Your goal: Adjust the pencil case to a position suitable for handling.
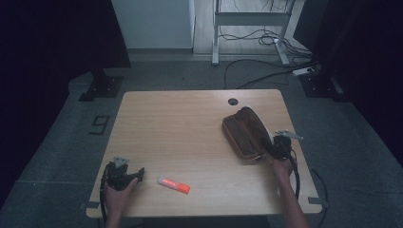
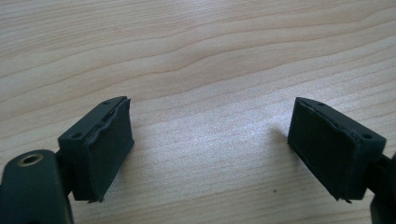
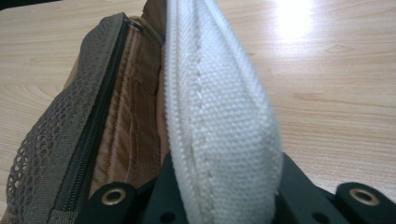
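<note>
The room is dim, with a grey floor [image 1: 180,76] and cables [image 1: 266,71] lying on it past the far side of a light wooden table [image 1: 190,128]. Black curtains [image 1: 47,38] hang at both sides.

On the right part of the table lies a brown pencil case [image 1: 242,133]. It is open, and from the right gripper view you can see its brown cloth inside, a mesh pocket [image 3: 42,154] and a dark zipper [image 3: 93,126]. Its white outer flap [image 3: 219,126] stands up on edge.

The right gripper [image 1: 278,145] is at the near right end of the case, with a hand [image 1: 283,166] behind it. In the right gripper view the white flap runs down between its black jaws, so the jaws seem to be pinching that flap.

Near the front edge of the table lies a marker [image 1: 174,185] with a white body and an orange end. It lies flat, well apart from the case.

The left gripper [image 1: 124,173] is just beside the marker, to its left, held in the other hand [image 1: 119,190]. In the left gripper view its jaws are spread wide, with just bare wood between them. Its pads [image 2: 107,149] are dark and a bit worn at the edges.
</note>
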### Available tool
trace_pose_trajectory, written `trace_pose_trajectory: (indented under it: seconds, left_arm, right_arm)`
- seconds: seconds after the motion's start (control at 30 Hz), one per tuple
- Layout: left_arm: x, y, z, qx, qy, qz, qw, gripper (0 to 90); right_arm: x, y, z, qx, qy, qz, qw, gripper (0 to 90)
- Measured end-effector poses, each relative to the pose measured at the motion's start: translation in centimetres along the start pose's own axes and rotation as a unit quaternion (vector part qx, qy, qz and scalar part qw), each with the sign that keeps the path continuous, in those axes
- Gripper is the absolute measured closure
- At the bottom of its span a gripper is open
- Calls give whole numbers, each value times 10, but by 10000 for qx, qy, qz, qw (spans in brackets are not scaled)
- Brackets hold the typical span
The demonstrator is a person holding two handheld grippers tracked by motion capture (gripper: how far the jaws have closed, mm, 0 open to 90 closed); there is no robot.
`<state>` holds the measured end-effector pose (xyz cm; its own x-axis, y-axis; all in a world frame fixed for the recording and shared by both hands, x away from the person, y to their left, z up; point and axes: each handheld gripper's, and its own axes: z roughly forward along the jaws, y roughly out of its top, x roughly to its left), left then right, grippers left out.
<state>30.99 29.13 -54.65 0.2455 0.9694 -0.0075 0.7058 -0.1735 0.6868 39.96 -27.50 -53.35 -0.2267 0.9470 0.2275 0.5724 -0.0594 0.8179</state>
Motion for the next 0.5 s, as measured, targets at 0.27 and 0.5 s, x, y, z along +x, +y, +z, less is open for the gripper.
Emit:
trace_pose_trajectory:
  seconds: [0.27,0.5]
  left_arm:
    - [0,0,0,3,0,3,10000,137]
    - [0,0,0,-1,-2,2,10000,138]
  right_arm:
    - [-1,2,-6,-146,115,46,9998,820]
    - [-1,3,-9,-214,228,75,9995,822]
